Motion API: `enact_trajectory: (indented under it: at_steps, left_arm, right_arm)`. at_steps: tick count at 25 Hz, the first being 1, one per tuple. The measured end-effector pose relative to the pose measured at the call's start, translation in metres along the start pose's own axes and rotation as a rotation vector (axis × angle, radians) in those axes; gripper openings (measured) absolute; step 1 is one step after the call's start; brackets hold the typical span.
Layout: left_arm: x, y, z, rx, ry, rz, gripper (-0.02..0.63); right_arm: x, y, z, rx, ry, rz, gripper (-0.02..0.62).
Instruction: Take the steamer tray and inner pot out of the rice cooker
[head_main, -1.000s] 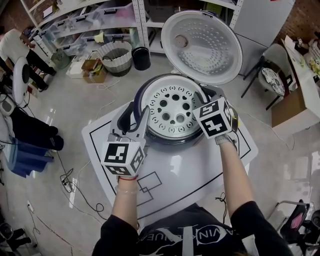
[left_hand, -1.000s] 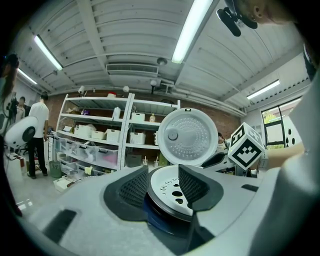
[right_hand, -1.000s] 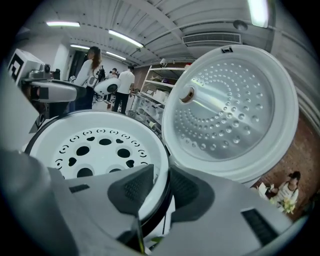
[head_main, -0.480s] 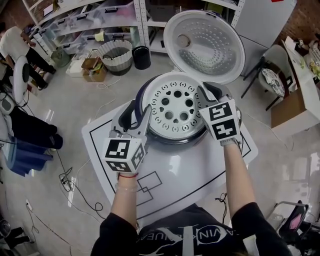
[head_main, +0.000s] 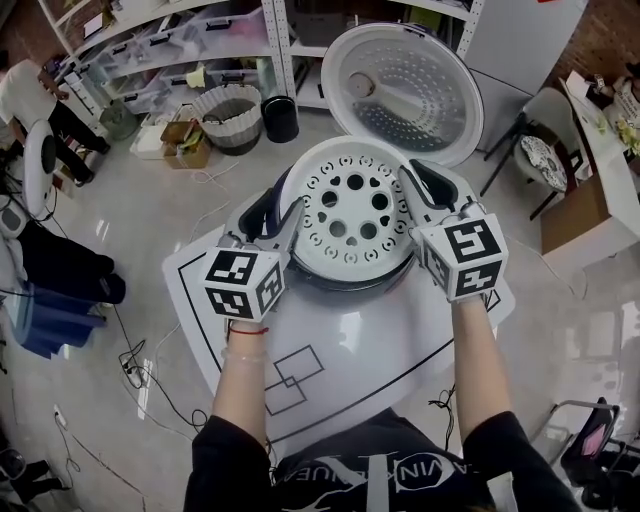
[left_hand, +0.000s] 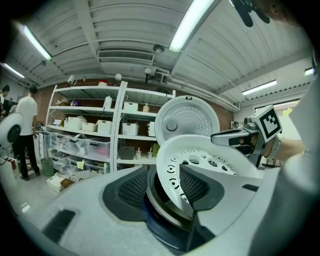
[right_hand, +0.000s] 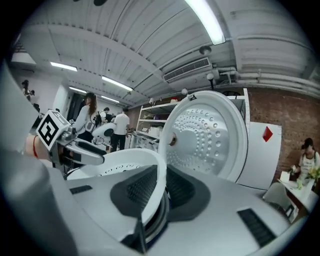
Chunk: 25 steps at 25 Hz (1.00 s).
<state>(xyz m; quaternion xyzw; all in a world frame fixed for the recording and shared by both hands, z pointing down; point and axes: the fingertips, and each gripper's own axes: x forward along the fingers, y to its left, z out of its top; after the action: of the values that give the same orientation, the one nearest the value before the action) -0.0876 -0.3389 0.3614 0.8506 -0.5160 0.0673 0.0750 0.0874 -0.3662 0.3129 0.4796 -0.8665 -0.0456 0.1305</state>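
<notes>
The white perforated steamer tray (head_main: 350, 215) is tilted over the open rice cooker (head_main: 345, 285), its right side raised. My right gripper (head_main: 422, 188) holds the tray's right rim (right_hand: 159, 175); its jaws are closing and the pads press on that rim. My left gripper (head_main: 277, 222) is at the tray's left rim (left_hand: 170, 175); its jaws are opening, and the rim stands between them with gaps on both sides. The inner pot's metal rim (left_hand: 156, 202) shows beneath the tray, still seated in the cooker. The lid (head_main: 405, 90) stands open behind.
The cooker sits on a white table (head_main: 340, 350) marked with black lines. Shelves with bins (head_main: 170, 50), a basket (head_main: 230, 115) and a black bin (head_main: 283, 115) stand on the floor beyond. A chair (head_main: 545, 150) and a cardboard box (head_main: 585, 215) are at the right.
The steamer tray has risen out of the cooker and tilted, right side up. My right gripper went up with it. My left gripper shifted slightly along the left rim.
</notes>
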Motion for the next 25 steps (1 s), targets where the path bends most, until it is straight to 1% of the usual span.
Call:
enact_trajectory:
  at_steps: [3, 5, 7, 9, 11, 17, 22, 25]
  left_arm:
    - [0.006, -0.004, 0.000, 0.039, 0.029, -0.013, 0.168]
    - [0.005, -0.004, -0.001, 0.053, 0.039, 0.001, 0.118]
    - [0.004, -0.002, -0.001, 0.035, 0.035, 0.015, 0.107]
    - [0.002, -0.001, 0.002, 0.010, 0.018, 0.019, 0.093]
    - [0.000, -0.002, 0.007, 0.009, -0.004, 0.021, 0.089]
    - [-0.002, -0.004, 0.014, 0.029, -0.034, 0.034, 0.081]
    - [-0.007, -0.010, 0.020, 0.017, -0.060, 0.041, 0.080]
    - [-0.009, -0.013, 0.027, 0.018, -0.085, 0.044, 0.073]
  right_arm:
    - [-0.005, 0.001, 0.006, 0.025, -0.037, 0.008, 0.055]
    - [-0.006, 0.002, 0.008, 0.045, -0.052, 0.013, 0.055]
    - [-0.007, 0.003, 0.008, 0.103, -0.064, 0.034, 0.055]
    - [-0.009, 0.002, 0.007, 0.186, -0.073, 0.063, 0.052]
    - [-0.011, 0.000, 0.004, 0.230, -0.072, 0.079, 0.051]
    - [-0.017, -0.001, -0.010, 0.282, -0.014, 0.105, 0.055]
    - [-0.029, 0.000, -0.028, 0.279, 0.042, 0.109, 0.069]
    - [-0.034, -0.001, -0.033, 0.287, 0.043, 0.099, 0.070]
